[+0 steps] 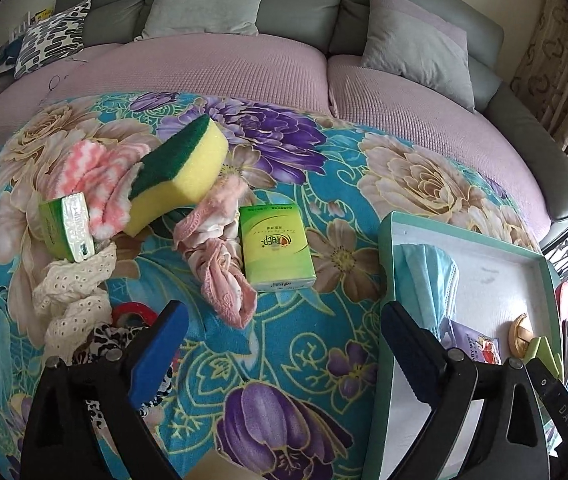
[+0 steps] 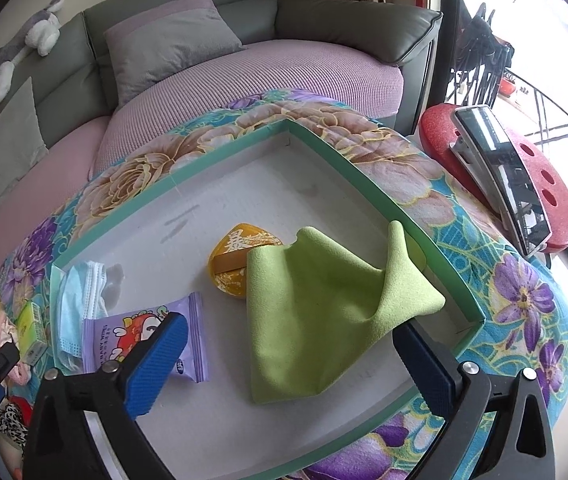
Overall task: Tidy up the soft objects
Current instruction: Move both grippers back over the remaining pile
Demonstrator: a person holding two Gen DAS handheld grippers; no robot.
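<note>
cloth (image 2: 324, 312) slumps on tray (image 2: 219, 160) wall; both grippers (image 1: 284, 344) (image 2: 288, 356) gape, empty. risk: cloth snags right finger, drags out.

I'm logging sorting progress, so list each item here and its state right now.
left gripper: open, empty
right gripper: open, empty
tray: partly filled
green cloth: rumpled, in tray
face masks: in tray
purple packet: flat, in tray
sponge: tilted on clutter
green tissue pack: flat on blanket
pink cloth: crumpled on blanket
</note>
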